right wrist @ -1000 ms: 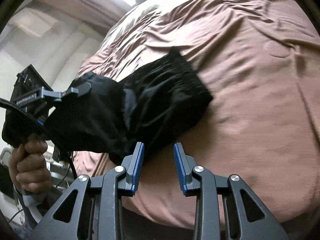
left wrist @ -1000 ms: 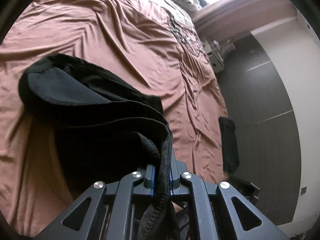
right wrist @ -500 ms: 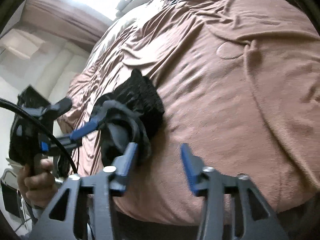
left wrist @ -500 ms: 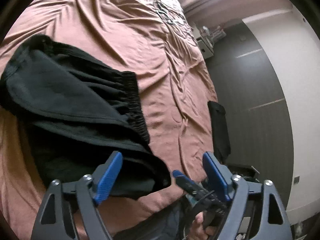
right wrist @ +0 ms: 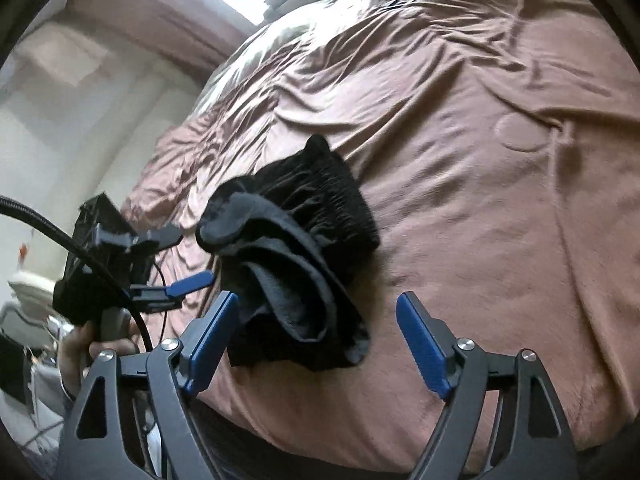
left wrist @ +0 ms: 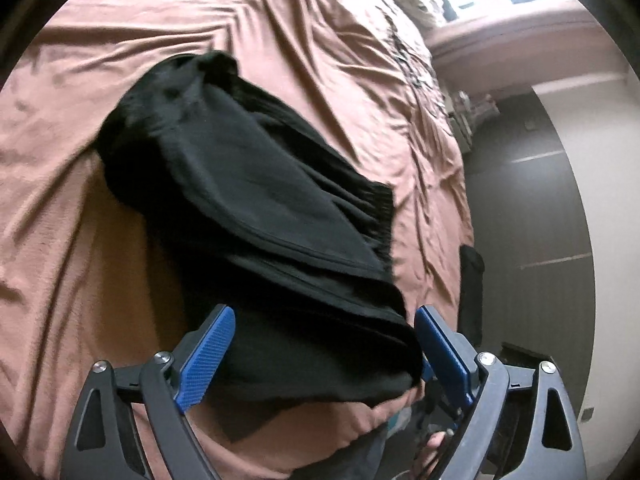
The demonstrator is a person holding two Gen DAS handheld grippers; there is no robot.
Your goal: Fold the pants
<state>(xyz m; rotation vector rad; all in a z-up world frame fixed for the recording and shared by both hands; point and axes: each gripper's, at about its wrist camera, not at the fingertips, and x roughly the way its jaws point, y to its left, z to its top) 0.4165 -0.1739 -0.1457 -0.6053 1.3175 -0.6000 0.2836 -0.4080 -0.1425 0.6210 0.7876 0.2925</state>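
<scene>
The black pants (left wrist: 256,216) lie folded in a thick bundle on the brown bedspread (left wrist: 120,60) near the bed's front edge. Their gathered waistband (right wrist: 320,196) faces away from me. My left gripper (left wrist: 320,348) is open wide, its blue pads on either side of the bundle's near end, holding nothing. My right gripper (right wrist: 316,336) is open wide too, just in front of the pants (right wrist: 292,264), empty. The left gripper (right wrist: 176,260) also shows at the left of the right wrist view, held in a hand.
The bedspread (right wrist: 480,140) is wrinkled and spreads far back to pillows and a bright window. A dark floor (left wrist: 532,220) and a black cloth (left wrist: 470,280) lie to the right of the bed. A pale wall (right wrist: 100,100) stands left.
My left gripper let go of the pants' edge and opened wide. The pants dropped onto the bed as a folded bundle. My right gripper opened wider.
</scene>
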